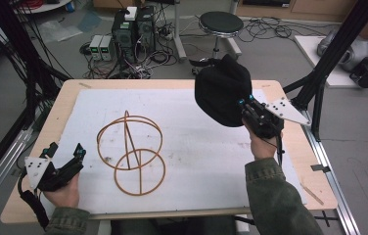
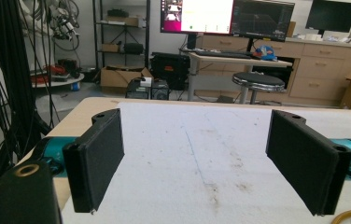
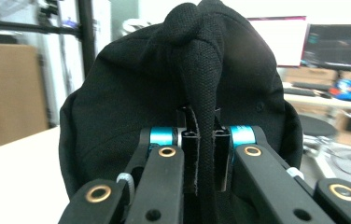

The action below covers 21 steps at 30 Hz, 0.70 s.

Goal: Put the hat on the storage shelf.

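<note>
The right gripper [image 3: 205, 154] is seen clamped on a pinched fold of a black cap [image 3: 183, 93]; in the right gripper view the fabric is squeezed tightly between the two jaws and bunches into a ridge that rises above them. In the high view the same right gripper [image 1: 248, 108] is held above the far right part of the table [image 1: 64, 98], with the black cap [image 1: 221, 90] carried clear of the surface and hanging off the jaws toward the far side. The pick-up can therefore be judged as done: the cap is grasped and lifted. What is left, as a judgement, is the carrying of the cap leftward and its setting onto the wire stand [image 1: 130, 149], which is not yet touched.

The left gripper [image 1: 67, 159] is rested at the near left corner, well apart from the cap; in the left gripper view its jaws are spread wide with nothing between them, above the white sheet [image 2: 201, 154].

The cap is seen as soft, dark, rounded cloth, slack and drooping around the grip point, with its dome bulging outward. The stand is made of thin orange-brown wire hoops: a ring lying flat on the white sheet [image 1: 196, 147] and arched hoops rising beyond it, near the middle of the table, left of the cap.
</note>
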Each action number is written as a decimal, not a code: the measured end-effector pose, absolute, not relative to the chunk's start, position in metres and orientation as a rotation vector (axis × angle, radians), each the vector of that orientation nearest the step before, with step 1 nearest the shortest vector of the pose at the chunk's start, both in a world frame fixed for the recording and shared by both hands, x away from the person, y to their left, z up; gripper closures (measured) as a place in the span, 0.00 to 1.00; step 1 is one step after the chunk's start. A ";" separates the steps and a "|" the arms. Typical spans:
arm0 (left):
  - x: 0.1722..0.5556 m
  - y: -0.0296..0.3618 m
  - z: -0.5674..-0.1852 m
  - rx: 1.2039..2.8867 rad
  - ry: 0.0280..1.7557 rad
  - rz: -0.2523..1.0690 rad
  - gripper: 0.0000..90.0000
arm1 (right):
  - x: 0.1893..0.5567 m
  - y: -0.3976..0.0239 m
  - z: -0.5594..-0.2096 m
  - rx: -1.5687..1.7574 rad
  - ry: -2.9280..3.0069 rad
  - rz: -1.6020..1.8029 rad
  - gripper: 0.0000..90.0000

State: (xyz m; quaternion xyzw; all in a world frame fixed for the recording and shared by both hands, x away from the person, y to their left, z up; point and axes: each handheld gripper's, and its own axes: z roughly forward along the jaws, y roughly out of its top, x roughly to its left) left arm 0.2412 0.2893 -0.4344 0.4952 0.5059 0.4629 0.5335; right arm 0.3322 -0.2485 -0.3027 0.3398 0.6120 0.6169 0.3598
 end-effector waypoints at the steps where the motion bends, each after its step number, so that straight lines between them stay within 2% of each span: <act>1: 0.241 0.289 -0.434 1.179 1.207 1.105 0.21 | 0.331 -0.244 -0.301 0.863 1.589 1.609 0.97; 21: 0.242 0.291 -0.435 1.184 1.209 1.090 0.22 | 0.305 -0.188 -0.272 0.676 1.656 1.918 0.97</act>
